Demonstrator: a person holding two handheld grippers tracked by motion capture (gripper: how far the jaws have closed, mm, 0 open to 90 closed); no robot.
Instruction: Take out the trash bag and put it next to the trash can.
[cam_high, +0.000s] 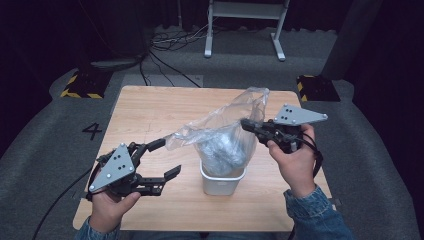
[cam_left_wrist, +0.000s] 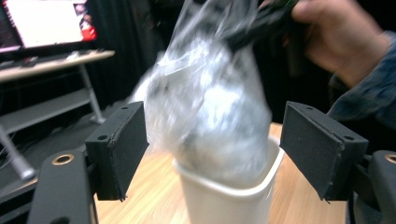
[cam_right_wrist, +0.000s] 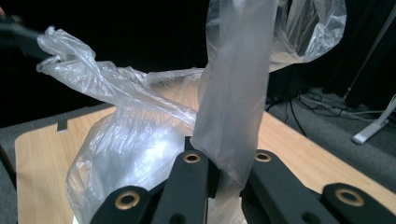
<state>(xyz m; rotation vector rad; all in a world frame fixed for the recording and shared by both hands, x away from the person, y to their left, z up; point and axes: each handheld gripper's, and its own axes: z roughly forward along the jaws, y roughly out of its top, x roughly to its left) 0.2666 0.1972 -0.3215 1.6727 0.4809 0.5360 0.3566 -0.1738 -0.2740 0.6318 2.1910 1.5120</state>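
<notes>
A clear plastic bag (cam_high: 225, 135) with crumpled contents stands in a small white bin (cam_high: 220, 185) on the wooden table (cam_high: 150, 105). My right gripper (cam_high: 246, 123) is shut on the bag's upper right edge; a strip of bag (cam_right_wrist: 238, 93) rises from between its jaws (cam_right_wrist: 224, 163). My left gripper (cam_high: 167, 158) is open to the left of the bin. Its upper jaw tip lies close to the bag's stretched left corner (cam_high: 174, 136); I cannot tell if they touch. In the left gripper view, bag (cam_left_wrist: 205, 107) and bin (cam_left_wrist: 224, 196) sit beyond the wide-apart pads (cam_left_wrist: 123, 144).
Grey floor surrounds the table, with a "4" mark (cam_high: 92, 131) at left. Yellow-black blocks (cam_high: 82, 85) (cam_high: 317, 87) sit by the far corners. A white stand (cam_high: 245, 25) and cables (cam_high: 170, 42) lie behind. A lit monitor (cam_left_wrist: 46, 23) stands on a desk.
</notes>
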